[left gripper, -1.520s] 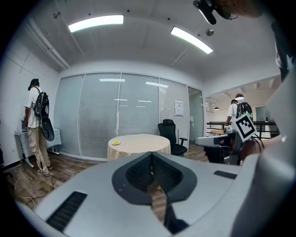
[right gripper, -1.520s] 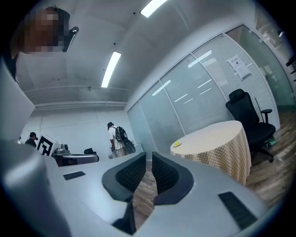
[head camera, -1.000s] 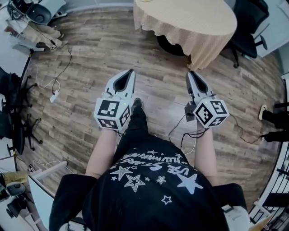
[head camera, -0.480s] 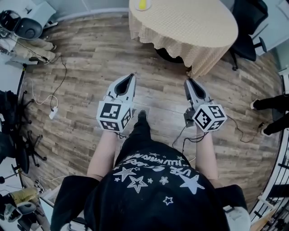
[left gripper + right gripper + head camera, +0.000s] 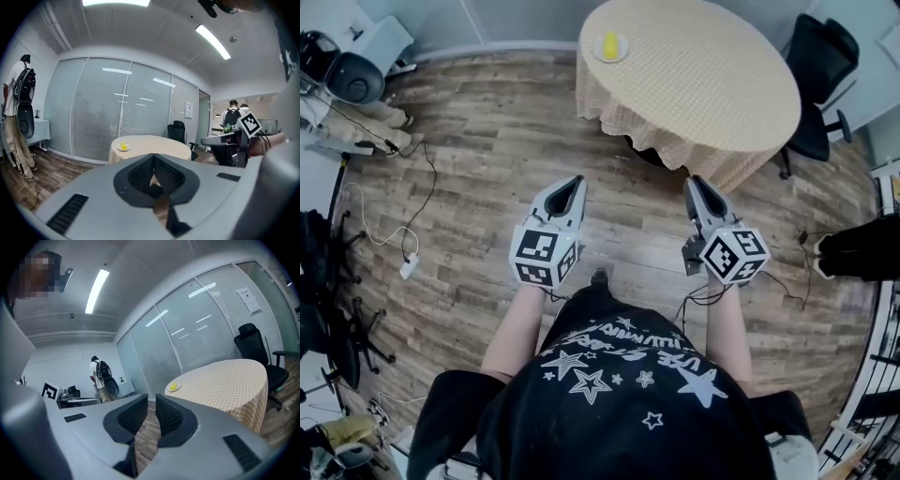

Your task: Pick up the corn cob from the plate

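Observation:
A yellow corn cob (image 5: 610, 42) lies on a small white plate (image 5: 600, 54) at the far left edge of a round table (image 5: 712, 84) with a checked cloth. The cob is small and distant in the left gripper view (image 5: 123, 146) and the right gripper view (image 5: 174, 386). My left gripper (image 5: 576, 179) and right gripper (image 5: 695, 180) are held side by side over the wood floor, well short of the table. Both are shut with nothing between the jaws, as the left gripper (image 5: 153, 157) and the right gripper (image 5: 151, 401) also show in their own views.
A black office chair (image 5: 818, 66) stands right of the table. Cables (image 5: 398, 183) and equipment lie on the floor at the left, and a person's legs (image 5: 853, 253) show at the right edge. Someone with a backpack (image 5: 18, 117) stands at the far left wall.
The person has walked toward the table, carrying both grippers forward. The table now fills more of the head view and the plate with the cob has come fully into sight.

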Demonstrator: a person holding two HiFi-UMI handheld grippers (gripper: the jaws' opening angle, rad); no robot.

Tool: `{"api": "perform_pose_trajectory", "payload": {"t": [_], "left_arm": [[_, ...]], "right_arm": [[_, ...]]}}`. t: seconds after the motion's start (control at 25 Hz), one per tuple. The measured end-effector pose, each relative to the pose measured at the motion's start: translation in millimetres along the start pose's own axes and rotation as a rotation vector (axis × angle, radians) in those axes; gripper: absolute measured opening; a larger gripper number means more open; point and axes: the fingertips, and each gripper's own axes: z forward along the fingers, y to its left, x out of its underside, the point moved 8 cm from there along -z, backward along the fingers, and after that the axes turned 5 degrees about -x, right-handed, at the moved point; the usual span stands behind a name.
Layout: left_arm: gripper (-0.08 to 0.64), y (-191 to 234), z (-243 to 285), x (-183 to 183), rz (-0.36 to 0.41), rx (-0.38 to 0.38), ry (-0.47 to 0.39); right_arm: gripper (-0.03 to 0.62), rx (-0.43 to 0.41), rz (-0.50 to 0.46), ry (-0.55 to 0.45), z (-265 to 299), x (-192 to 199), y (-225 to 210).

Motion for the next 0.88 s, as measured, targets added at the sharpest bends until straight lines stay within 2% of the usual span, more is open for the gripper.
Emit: {"api": "perform_pose_trajectory", "payload": {"t": [0.48,0.88], "left_arm": [[0.008,54.0,45.0,-4.5,-0.007,0.027,0.008],[0.008,55.2,78.7,0.7,-0.015,0.044,0.046]], "right_arm": [[0.051,0.026,0.034,-0.009,64.3,-8.9,-10.7],[0.051,0.039,0.061,0.011,81.8,-2.6,-39.6]]}}
